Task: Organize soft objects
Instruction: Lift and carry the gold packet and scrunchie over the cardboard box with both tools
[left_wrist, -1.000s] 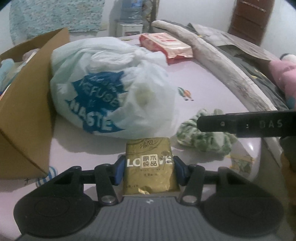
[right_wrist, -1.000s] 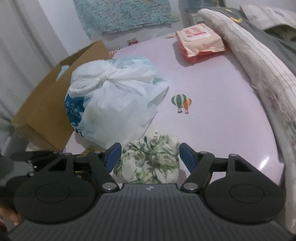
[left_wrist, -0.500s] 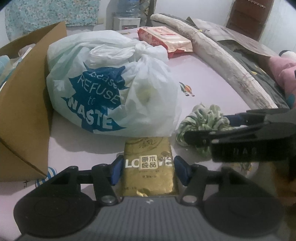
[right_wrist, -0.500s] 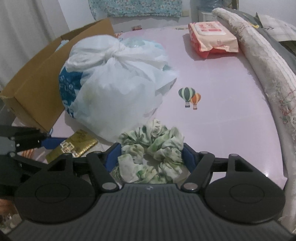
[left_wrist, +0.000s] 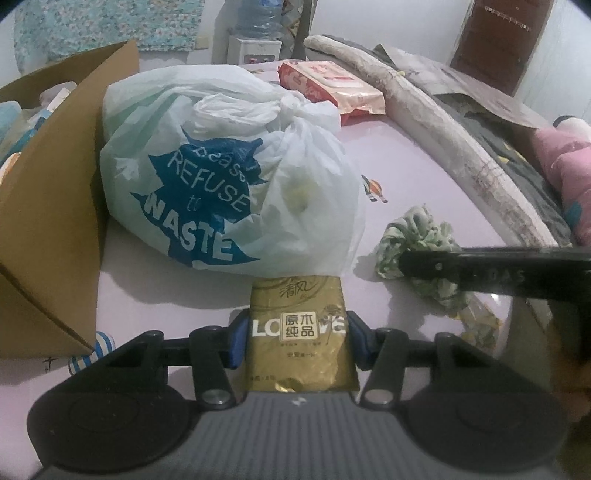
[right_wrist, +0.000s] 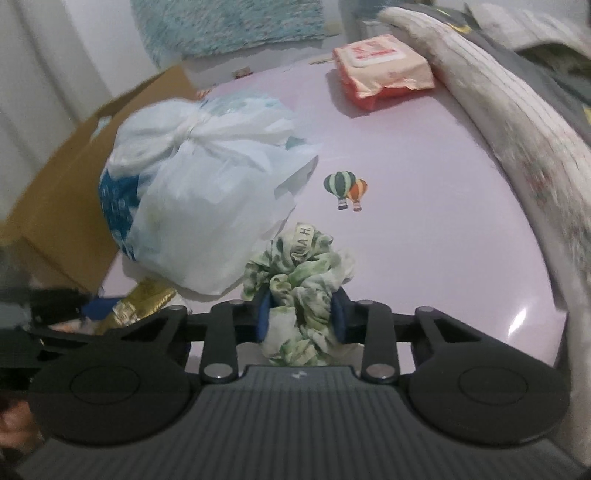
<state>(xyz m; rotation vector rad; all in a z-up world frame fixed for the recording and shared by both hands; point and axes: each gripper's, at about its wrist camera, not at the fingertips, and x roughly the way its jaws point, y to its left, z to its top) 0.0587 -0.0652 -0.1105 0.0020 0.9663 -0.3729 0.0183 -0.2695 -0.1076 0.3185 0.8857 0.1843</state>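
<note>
Already, in the left wrist view, the left tongs (left_wrist: 297, 341) clasp the gold tissue pack (left_wrist: 299, 332) just before the tied plastic bag (left_wrist: 229, 177), itself beside the cardboard box (left_wrist: 51, 236). From the right wrist, the right tongs (right_wrist: 301, 317) have just clenched on the green scrunchie (right_wrist: 299, 280) near that bag; boxing both seems left.

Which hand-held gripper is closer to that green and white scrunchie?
Right. The right hand-held gripper is clamped on the scrunchie; the left hand-held gripper holds the gold tissue pack beside it.
</note>
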